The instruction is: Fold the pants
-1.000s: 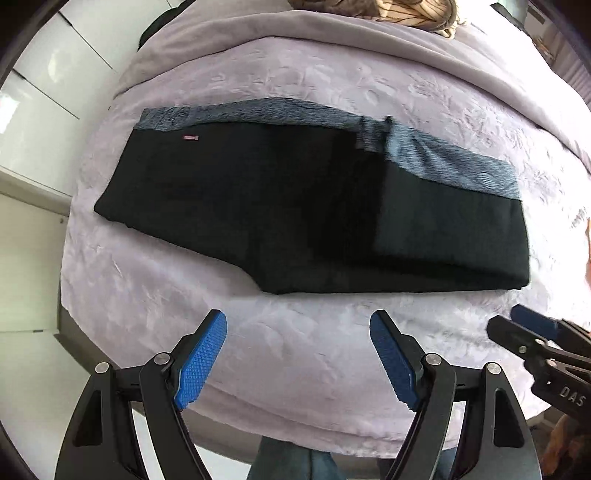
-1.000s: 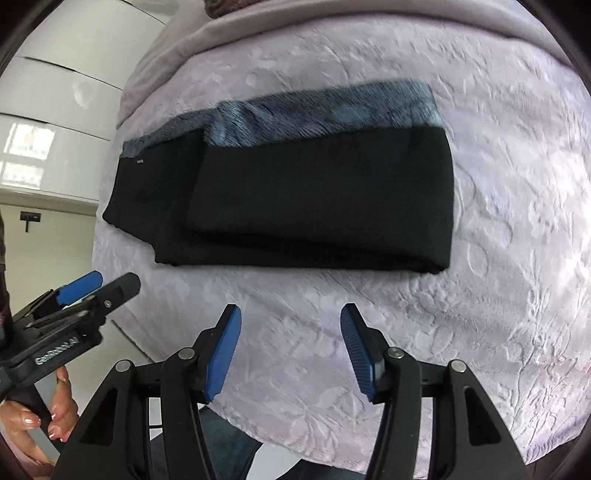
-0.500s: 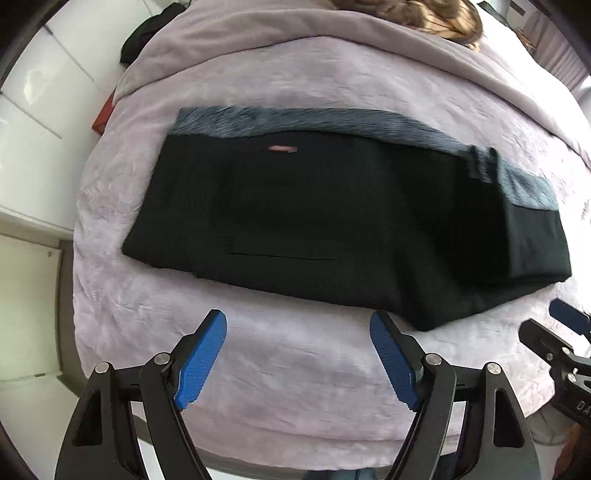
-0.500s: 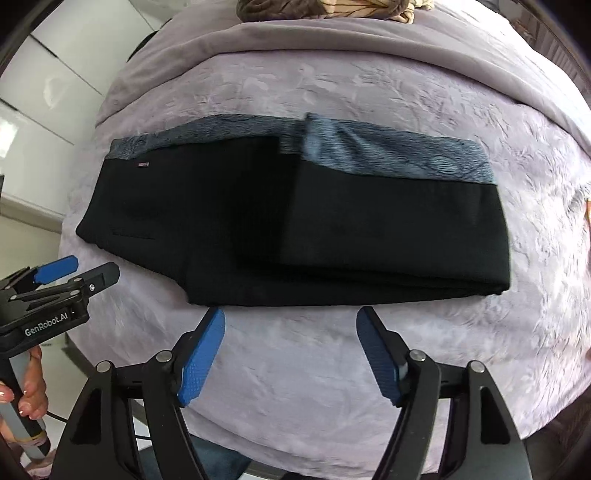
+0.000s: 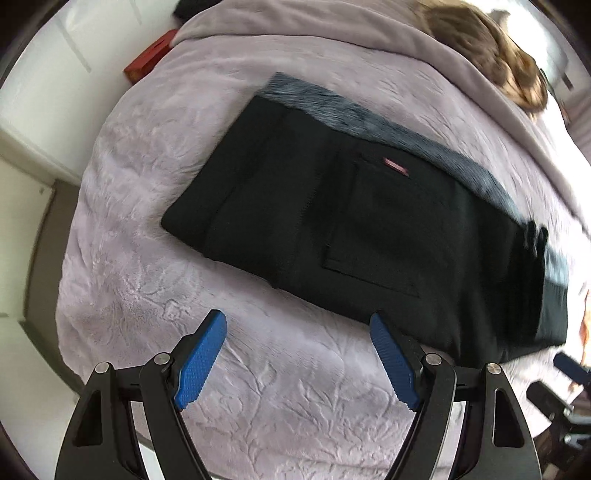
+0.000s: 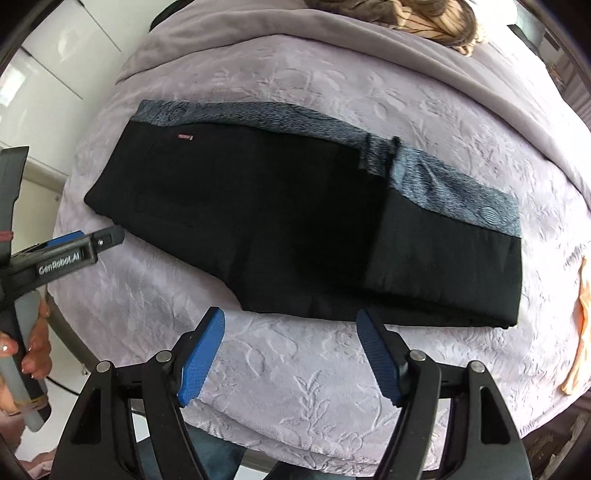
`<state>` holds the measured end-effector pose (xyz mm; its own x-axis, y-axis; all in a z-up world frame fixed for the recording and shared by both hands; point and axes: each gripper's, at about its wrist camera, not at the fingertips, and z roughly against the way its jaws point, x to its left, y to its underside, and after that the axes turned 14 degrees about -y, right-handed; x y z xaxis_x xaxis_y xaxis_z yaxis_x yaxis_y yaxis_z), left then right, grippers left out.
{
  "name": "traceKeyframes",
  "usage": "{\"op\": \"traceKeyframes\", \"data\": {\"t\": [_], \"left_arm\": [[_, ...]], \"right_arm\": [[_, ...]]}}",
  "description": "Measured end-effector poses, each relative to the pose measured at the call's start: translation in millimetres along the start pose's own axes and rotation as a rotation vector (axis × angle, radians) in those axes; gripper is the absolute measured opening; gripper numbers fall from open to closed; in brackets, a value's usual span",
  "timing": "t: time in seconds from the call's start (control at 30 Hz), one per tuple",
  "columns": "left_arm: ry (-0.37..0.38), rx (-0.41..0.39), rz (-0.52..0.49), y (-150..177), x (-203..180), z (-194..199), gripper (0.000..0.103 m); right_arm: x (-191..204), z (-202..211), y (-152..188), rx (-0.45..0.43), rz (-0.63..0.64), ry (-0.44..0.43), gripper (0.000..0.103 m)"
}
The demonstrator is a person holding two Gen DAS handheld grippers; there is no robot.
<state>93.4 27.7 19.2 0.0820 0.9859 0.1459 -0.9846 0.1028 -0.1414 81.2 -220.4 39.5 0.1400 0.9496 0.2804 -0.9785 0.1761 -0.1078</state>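
The black folded pants with a grey patterned waistband (image 6: 295, 229) are lying flat on the lilac embossed bedspread (image 6: 295, 376); near their front edge we are holding the left gripper (image 5: 297, 362) and the right gripper (image 6: 290, 356) wide open, gripping nothing.

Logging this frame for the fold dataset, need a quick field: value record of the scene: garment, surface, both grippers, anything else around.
garment: black pants with a grey patterned waistband, lying flat, partly folded, one end doubled over on the right
surface: lilac embossed bedspread
left gripper: open, empty, above the bedspread near the pants' front edge
right gripper: open, empty, just short of the pants' front edge
contact: neither gripper touches the pants
other: striped brown cloth at the far edge; peach cloth at right; red box beside the bed
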Motion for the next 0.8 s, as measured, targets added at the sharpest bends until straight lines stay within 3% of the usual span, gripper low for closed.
{"op": "traceKeyframes", "data": {"t": [0.27,0.43,0.6,0.67,0.8], "left_arm": [[0.066,0.051,0.100,-3.8,38.9,-32.4,0.081],[0.161,0.031,0.168,-6.4,63.0,-48.8,0.081],[0.363,0.017,0.271,-13.7,84.7,-64.9,0.081],[0.408,0.019,0.280,-18.5,84.8,-71.1,0.081],[0.428,0.027,0.278,-18.0,78.6,-80.6,0.081]], "right_arm": [[6.7,-10.0,-2.6,0.052,0.029,0.013,0.077],[7.8,-14.1,0.3,0.075,0.033,0.017,0.077],[6.6,-16.2,2.2,0.088,0.025,0.015,0.077],[5.5,-17.1,2.6,0.092,0.023,0.019,0.077],[2.4,-19.9,2.7,0.105,0.015,0.021,0.077]]}}
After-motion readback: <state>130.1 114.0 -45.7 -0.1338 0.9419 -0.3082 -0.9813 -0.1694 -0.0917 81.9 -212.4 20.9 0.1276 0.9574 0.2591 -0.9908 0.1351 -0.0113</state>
